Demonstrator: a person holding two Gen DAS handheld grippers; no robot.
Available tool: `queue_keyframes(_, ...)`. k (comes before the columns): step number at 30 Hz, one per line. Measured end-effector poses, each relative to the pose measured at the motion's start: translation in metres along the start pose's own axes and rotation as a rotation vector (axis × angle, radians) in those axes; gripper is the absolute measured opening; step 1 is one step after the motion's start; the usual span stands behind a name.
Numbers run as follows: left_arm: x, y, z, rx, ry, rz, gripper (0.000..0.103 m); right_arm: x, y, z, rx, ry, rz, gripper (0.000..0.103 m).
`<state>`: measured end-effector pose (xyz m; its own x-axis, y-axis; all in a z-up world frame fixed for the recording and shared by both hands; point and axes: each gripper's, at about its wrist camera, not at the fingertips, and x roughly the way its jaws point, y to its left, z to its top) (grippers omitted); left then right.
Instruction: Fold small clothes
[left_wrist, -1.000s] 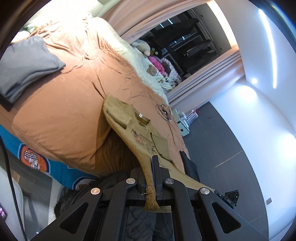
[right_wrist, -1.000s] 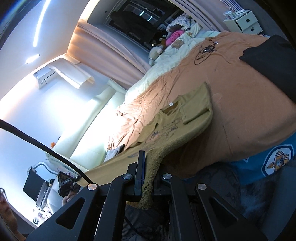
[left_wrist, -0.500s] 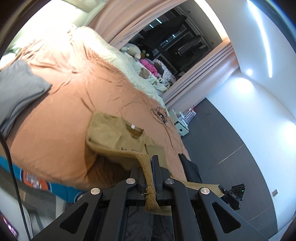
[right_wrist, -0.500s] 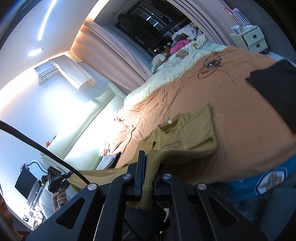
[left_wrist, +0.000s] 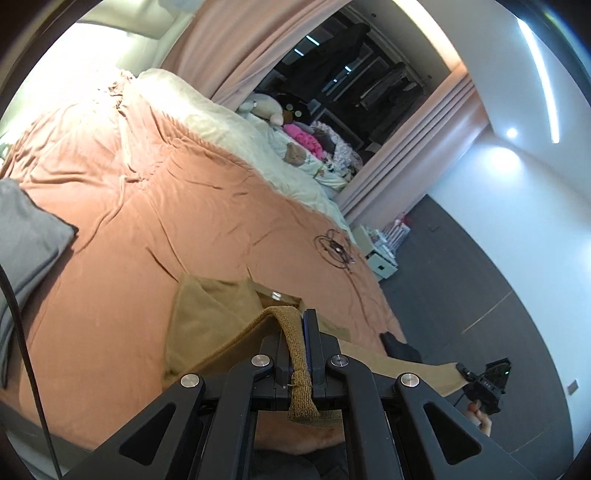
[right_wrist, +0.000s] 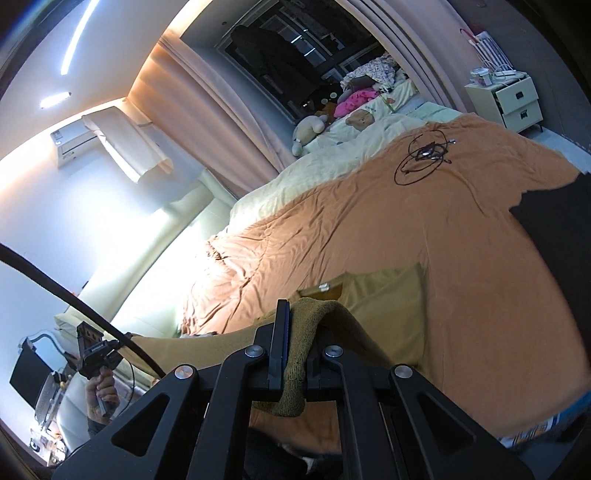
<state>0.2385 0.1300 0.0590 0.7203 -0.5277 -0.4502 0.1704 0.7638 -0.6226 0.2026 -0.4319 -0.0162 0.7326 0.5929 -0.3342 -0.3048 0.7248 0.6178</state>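
A tan T-shirt (left_wrist: 210, 317) (right_wrist: 384, 295) lies on the orange bedspread (left_wrist: 129, 221) (right_wrist: 461, 258), collar end farthest from me. My left gripper (left_wrist: 301, 321) is shut on the ribbed hem, which hangs out behind the jaws. My right gripper (right_wrist: 291, 314) is shut on the other hem corner. The hem edge (left_wrist: 413, 369) stretches taut between the two, lifted over the shirt's lower half. The right gripper also shows at the far end of that edge (left_wrist: 487, 384), the left one likewise (right_wrist: 96, 347).
A folded grey garment (left_wrist: 22, 251) lies at the left on the bed, a black garment (right_wrist: 554, 229) at the right. A coiled black cable (right_wrist: 424, 155) sits farther up, with soft toys (right_wrist: 310, 129) and a white nightstand (right_wrist: 509, 99) beyond.
Both grippers carried the hem up and forward over the shirt toward the collar. The print on the chest is now covered and less of the shirt shows.
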Motion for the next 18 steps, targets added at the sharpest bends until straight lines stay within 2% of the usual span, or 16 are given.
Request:
queue_keyframes(10,0.084,0.029,0.033,0.004,0.063,0.092,0.004,0.08,-0.01,0.035,0.013,0.07,-0.093,0.001)
queue_keyframes(18,0.162,0.074,0.043,-0.03,0.15,0.155,0.004,0.144,-0.027,0.053,0.059,0.133,-0.169,0.001)
